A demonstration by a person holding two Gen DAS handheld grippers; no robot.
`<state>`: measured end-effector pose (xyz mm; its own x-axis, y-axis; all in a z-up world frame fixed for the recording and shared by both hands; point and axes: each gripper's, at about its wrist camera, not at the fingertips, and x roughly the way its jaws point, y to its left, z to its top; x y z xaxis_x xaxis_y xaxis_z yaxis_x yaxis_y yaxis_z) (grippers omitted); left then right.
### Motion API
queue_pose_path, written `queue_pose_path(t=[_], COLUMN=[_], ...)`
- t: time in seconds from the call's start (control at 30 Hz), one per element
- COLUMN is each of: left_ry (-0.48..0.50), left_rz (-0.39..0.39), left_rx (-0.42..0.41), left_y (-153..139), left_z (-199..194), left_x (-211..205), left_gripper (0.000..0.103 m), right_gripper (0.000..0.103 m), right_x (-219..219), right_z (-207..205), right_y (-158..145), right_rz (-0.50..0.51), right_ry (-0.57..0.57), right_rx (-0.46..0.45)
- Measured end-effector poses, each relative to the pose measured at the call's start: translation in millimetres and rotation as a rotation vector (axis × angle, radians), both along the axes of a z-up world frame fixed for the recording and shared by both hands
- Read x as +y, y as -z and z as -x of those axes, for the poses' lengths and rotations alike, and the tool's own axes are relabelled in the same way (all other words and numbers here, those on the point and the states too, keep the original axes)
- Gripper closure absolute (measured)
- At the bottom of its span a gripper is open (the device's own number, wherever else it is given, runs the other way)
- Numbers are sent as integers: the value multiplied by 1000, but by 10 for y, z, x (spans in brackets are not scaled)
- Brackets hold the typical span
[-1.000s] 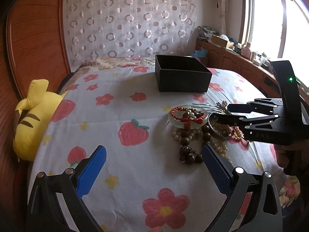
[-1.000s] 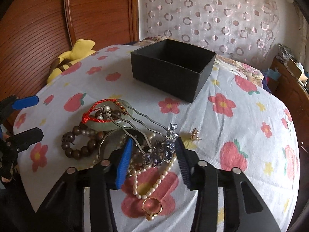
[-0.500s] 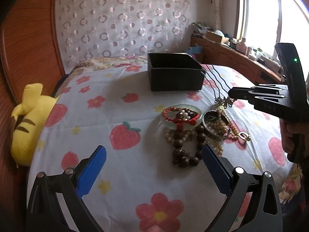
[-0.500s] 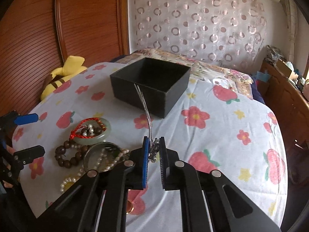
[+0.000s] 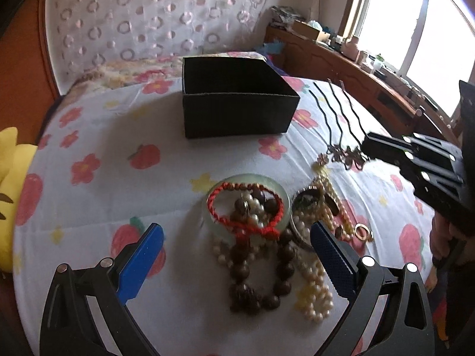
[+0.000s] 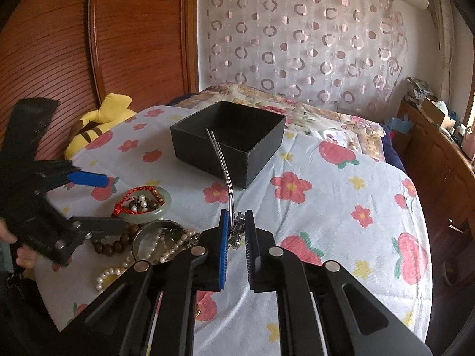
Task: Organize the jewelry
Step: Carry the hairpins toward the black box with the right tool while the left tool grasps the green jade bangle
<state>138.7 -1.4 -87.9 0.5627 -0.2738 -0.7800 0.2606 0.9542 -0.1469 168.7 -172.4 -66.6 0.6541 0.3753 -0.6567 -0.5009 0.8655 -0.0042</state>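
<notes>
My right gripper [image 6: 236,222] is shut on a metal hair comb [image 6: 221,160] by its flowered head, holding it in the air with its prongs pointing toward the open black box [image 6: 228,144]. In the left wrist view the comb [image 5: 341,121] hangs right of the box [image 5: 237,103]. My left gripper [image 5: 237,237] is open and empty, low over the jewelry pile: a jade bangle [image 5: 283,198] with a red cord bracelet [image 5: 237,216], a brown bead bracelet [image 5: 261,279], pearl strands [image 5: 316,296], a metal bangle [image 5: 302,204] and a gold ring [image 5: 363,233].
All lies on a bed with a strawberry-and-flower sheet [image 5: 118,136]. A yellow plush toy [image 6: 95,127] sits at the left edge by the wooden headboard [image 6: 53,53]. A wooden sideboard [image 5: 356,71] with clutter runs under the window on the right.
My right gripper closed on the hair comb, lifted it off the pile and carried it up toward the box. My left gripper moved in closer over the pile, still open.
</notes>
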Motion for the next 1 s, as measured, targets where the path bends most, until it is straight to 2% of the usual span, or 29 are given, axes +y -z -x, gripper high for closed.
queue_pose_path(t=[0.17,0.23,0.43,0.47,0.53,0.6,0.8,1.0], left_ry=[20,30,57,58,59,68,73,41], left_rz=[30,40,24,17,3,25,2,-7], left_rx=[42,66,104,99,86,88,33,-58], left_y=[29,50,127,134,140,134,63,-185], left_z=[-126,-184,-305,-313,-320,-323,-236,-140], left_x=[-24,-40,-108,-119,-134,-125,-125,-52], left_gripper=[8,14,19,20,29,34,34,34], right_gripper=[91,91,91,91,91,91,91,91], right_x=[9,12,17,16,24,25,25,20], right_z=[25,26,33,34,36,38,38,38], right_y=[-17,-16,-23,-24,-21,-22,-23,-33], right_rz=[-4,-4,-4,-4,-4,-3,-4,-7], right_ry=[-5,-4,-7,-7,-6,-6,-5,-6], right_rx=[-7,-8,-6,-7,-6,-7,-6,-12])
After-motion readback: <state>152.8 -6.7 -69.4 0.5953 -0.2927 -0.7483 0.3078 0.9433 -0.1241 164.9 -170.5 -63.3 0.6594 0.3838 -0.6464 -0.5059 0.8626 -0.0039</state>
